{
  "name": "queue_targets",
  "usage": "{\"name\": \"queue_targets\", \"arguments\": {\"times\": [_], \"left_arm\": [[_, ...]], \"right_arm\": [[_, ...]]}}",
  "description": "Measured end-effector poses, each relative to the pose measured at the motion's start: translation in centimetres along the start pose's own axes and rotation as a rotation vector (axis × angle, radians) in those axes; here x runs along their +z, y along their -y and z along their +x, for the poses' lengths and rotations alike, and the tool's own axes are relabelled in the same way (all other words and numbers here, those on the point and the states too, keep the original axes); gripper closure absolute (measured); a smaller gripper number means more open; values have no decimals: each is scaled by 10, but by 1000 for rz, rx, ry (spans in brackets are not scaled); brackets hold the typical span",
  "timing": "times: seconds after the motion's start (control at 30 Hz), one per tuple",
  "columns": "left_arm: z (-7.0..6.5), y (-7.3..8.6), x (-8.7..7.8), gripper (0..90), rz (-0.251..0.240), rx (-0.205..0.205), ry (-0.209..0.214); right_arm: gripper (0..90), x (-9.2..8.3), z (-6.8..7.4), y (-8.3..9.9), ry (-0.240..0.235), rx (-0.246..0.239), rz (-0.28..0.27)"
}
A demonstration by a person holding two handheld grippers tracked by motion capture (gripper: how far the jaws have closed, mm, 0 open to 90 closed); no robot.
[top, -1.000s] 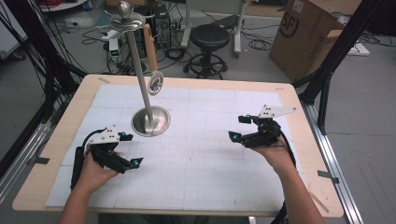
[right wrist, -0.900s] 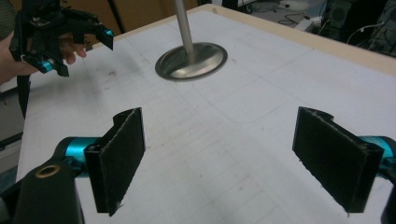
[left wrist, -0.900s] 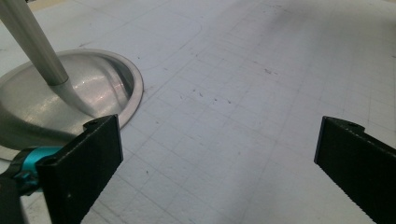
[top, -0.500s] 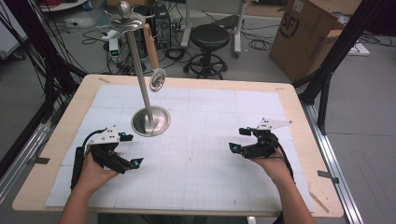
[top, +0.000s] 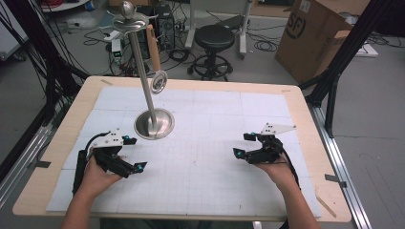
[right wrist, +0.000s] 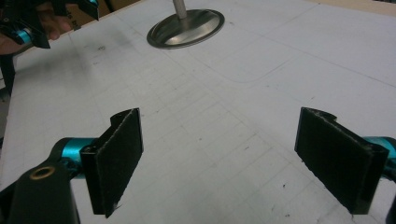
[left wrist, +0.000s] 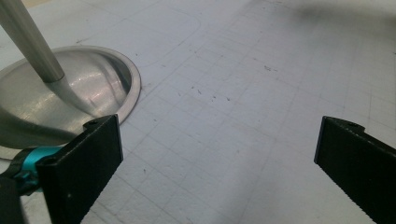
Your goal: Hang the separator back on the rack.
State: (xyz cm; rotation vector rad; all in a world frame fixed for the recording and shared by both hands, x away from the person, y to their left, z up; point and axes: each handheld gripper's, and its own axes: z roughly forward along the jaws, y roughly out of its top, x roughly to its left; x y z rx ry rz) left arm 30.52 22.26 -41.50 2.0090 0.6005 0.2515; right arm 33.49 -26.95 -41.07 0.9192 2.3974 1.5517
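Two grippers rest low over the white grid mat, one in each hand, both with jaws spread wide and nothing between them. The left gripper sits near the left edge of the mat, just near of the metal stand; in the left gripper view the stand's round base lies close beside the left jaw, apart from it. The right gripper sits well to the right, with bare mat ahead of its jaws and the base far off at the top of the right gripper view.

The stand is upright in the far-left part of the mat: a wide dished base, a thin pole, a small ring-shaped disc partway up, and a dish topped by a ball.

Hazards, as judged from this position:
- The stand is tall and narrow. A side push on the pole is likely to tip it.
- The left jaw is close to the base rim. A forward slide could nudge or scrape it.
- Polished metal may slip in flat pads; a grip high on the pole increases leverage and the risk of toppling.
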Motion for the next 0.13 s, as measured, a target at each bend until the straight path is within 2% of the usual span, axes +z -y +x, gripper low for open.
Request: {"name": "queue_targets", "arguments": {"times": [0.13], "left_arm": [[0,0,1,17,0,0,-1]], "right_arm": [[147,2,1,1,5,1,10]]}}
